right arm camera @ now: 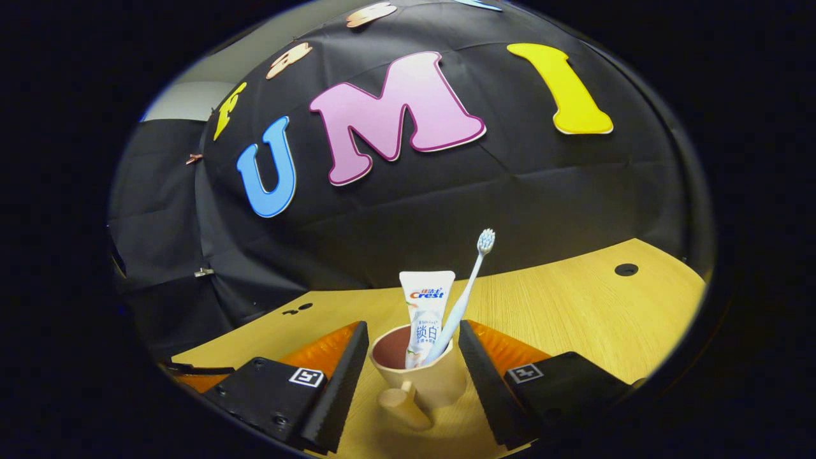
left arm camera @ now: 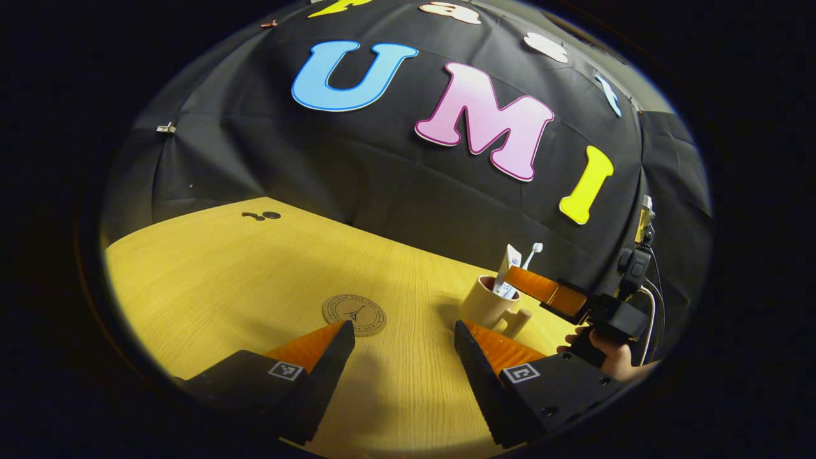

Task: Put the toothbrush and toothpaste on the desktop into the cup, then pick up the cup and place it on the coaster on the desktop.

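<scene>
right gripper point(right arm camera: 413, 357) spread, straddling cup point(right arm camera: 421, 376) on desk point(right arm camera: 574, 312), fingers not pressing it. toothpaste point(right arm camera: 426, 306) and toothbrush point(right arm camera: 468, 280) upright inside cup. left gripper point(left arm camera: 405, 357) spread, empty, above desk near coaster point(left arm camera: 354, 314).

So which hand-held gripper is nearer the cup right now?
Right. The right hand-held gripper straddles the cup, fingers open either side. The left hand-held gripper hangs open off to the side, by the coaster.

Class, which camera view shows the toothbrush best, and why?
The right gripper view: the toothbrush stands close and central in the cup, head and handle clear. The left gripper view shows it small and distant, only its top visible.
</scene>
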